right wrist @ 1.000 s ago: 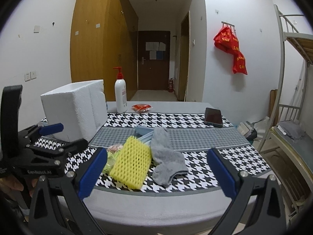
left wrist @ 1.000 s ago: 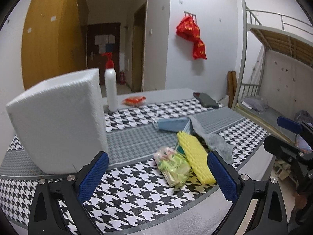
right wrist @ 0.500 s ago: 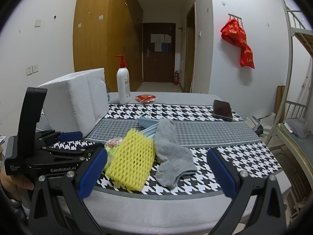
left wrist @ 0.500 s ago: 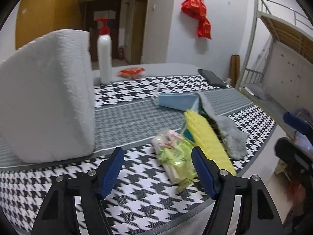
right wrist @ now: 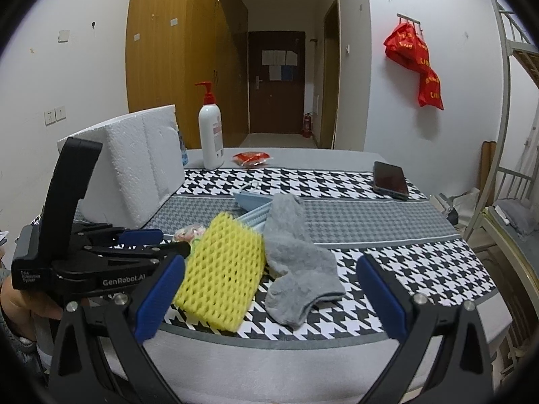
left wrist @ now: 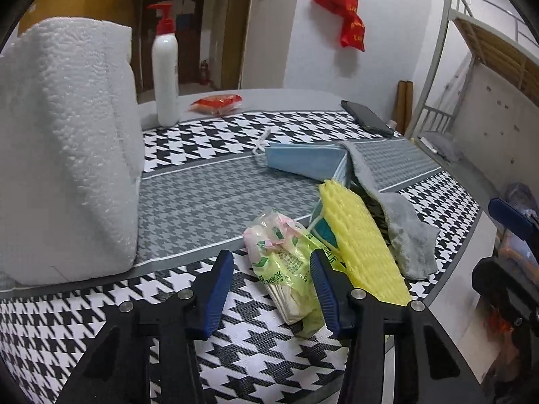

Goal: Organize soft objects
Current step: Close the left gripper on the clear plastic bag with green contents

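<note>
A green plastic tissue pack (left wrist: 286, 262) lies on the houndstooth tablecloth (left wrist: 202, 141). My left gripper (left wrist: 269, 257) straddles its near end. The jaws are closing; the right pad sits at the pack's edge and the left pad is still apart from it. To the right of the pack lie a yellow foam net (left wrist: 360, 245), a grey sock (left wrist: 404, 229) and blue face masks (left wrist: 303, 161). My right gripper (right wrist: 271, 262) hangs wide open over the table's front edge, before the net (right wrist: 222, 269) and sock (right wrist: 296, 269), with nothing between its fingers. A hand holds the left gripper (right wrist: 151, 242).
A white foam box (left wrist: 67, 151) stands at the left. Behind it are a pump bottle (left wrist: 165, 77) and a red packet (left wrist: 217, 102). A phone (left wrist: 367, 118) lies at the far right of the table. A metal bunk bed (right wrist: 505, 185) stands to the right.
My left gripper has moved forward and down onto the tissue pack, and its jaws have narrowed around it. The right gripper has come slightly closer to the table.
</note>
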`<state>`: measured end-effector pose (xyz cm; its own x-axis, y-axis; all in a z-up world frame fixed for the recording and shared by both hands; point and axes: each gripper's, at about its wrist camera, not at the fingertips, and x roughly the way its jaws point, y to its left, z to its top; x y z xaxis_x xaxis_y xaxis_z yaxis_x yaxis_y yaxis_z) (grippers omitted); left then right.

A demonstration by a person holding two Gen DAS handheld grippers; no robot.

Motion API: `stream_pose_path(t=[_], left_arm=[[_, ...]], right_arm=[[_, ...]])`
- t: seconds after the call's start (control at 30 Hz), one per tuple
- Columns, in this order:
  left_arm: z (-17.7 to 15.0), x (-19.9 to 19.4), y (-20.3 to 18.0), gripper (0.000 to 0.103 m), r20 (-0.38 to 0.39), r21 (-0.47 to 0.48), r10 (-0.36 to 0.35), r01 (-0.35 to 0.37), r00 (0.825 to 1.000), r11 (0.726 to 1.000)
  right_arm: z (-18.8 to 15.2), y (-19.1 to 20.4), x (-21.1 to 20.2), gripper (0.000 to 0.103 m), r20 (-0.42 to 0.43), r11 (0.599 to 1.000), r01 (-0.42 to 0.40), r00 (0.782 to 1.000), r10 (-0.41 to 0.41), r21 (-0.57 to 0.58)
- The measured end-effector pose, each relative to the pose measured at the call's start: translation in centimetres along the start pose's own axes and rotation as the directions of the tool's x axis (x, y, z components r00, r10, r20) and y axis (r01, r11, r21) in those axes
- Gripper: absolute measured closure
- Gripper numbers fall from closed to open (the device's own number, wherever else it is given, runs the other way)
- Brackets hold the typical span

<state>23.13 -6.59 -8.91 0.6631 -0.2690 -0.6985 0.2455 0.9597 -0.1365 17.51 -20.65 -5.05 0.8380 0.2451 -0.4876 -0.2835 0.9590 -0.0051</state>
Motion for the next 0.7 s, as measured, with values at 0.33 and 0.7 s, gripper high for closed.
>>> stream_pose_path(t=[0.33, 0.7], left_arm=[[0.3, 1.0, -0.5, 0.069, -0.022, 0.011, -0.046, 0.046, 0.999, 0.999], [0.5, -0.1, 0.1, 0.088, 0.011, 0.004, -0.058, 0.058, 0.998, 0.998]], right_arm=[[0.0, 0.0, 0.8, 0.001, -0.016, 1.0, -0.005, 1.0, 0.005, -0.004], [-0.1, 0.1, 1.3, 0.001, -0.039, 1.0, -0.01, 0.999, 0.01, 0.001]])
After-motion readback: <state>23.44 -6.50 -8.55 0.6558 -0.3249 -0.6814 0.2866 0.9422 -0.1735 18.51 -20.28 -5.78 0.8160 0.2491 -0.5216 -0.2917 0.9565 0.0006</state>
